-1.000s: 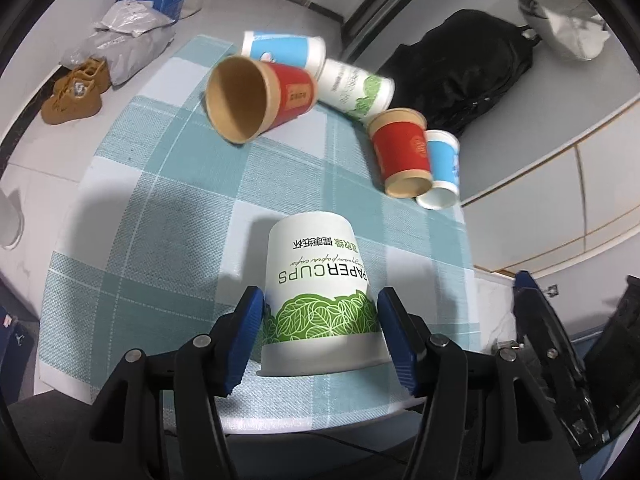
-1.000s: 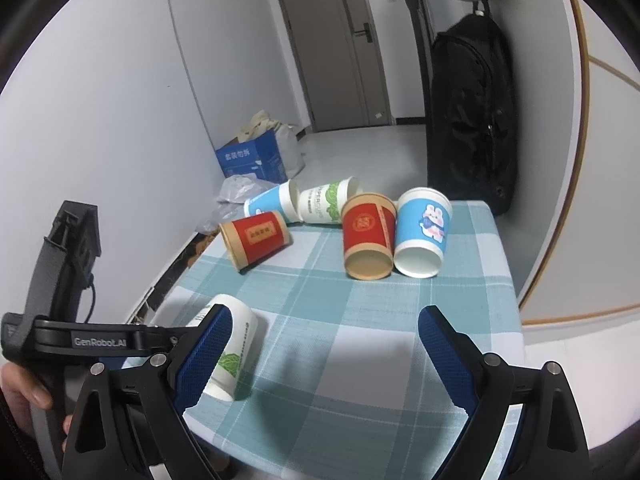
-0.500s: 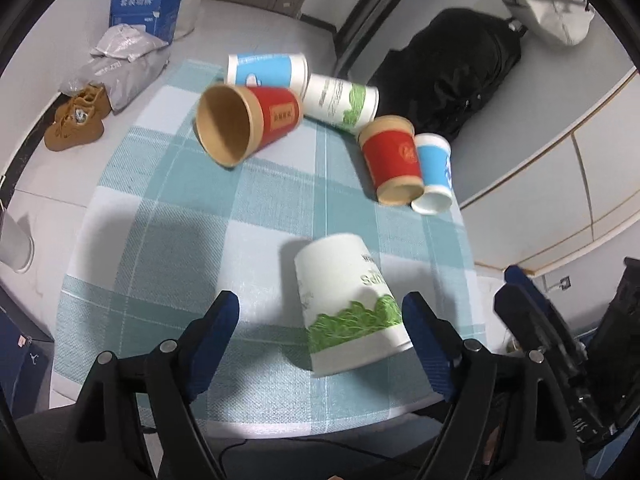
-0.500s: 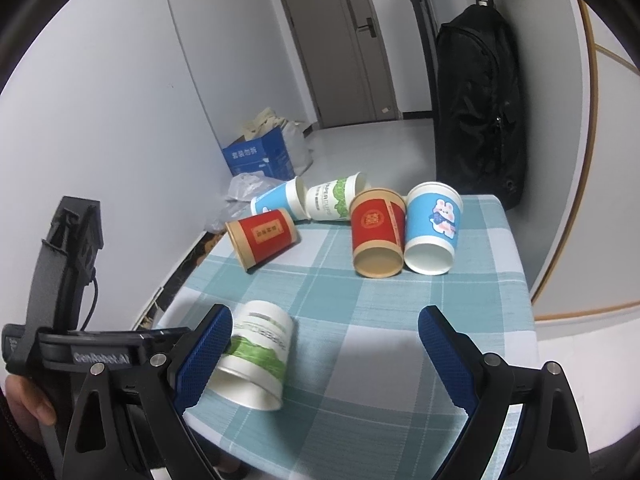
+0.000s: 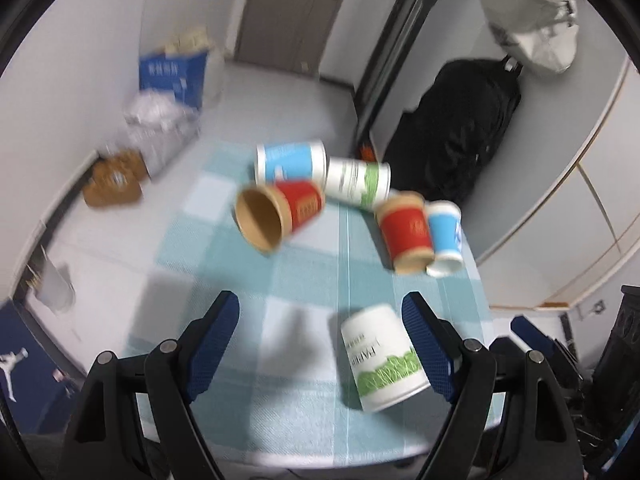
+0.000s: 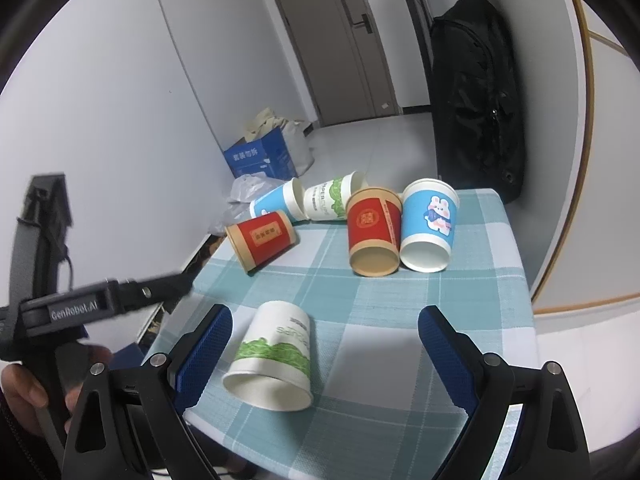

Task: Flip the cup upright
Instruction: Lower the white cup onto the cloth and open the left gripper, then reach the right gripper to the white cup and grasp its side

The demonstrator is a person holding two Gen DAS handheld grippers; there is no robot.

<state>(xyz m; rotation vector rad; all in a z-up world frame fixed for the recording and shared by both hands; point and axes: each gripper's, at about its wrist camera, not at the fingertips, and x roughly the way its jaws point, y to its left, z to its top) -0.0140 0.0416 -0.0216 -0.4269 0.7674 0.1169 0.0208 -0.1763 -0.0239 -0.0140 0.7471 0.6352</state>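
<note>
A white paper cup with green leaves (image 5: 382, 358) (image 6: 276, 354) lies on its side near the front edge of the checked table (image 6: 400, 320), mouth toward me. My left gripper (image 5: 326, 346) is open and empty, above the table, the cup close to its right finger. It shows at the left of the right wrist view (image 6: 80, 308), held in a hand. My right gripper (image 6: 324, 356) is open and empty, with the cup between its fingers, nearer the left one.
Several more cups lie on their sides at the far end: two red ones (image 6: 262, 240) (image 6: 374, 236), two blue ones (image 6: 428, 224) (image 6: 276, 200) and a white-green one (image 6: 328, 200). A black backpack (image 6: 476, 92) hangs behind the table. A blue box (image 6: 260, 156) and bags sit on the floor.
My left gripper has let go of the white-green cup, opened wide and pulled up and back. The cup has tipped from mouth-down onto its side.
</note>
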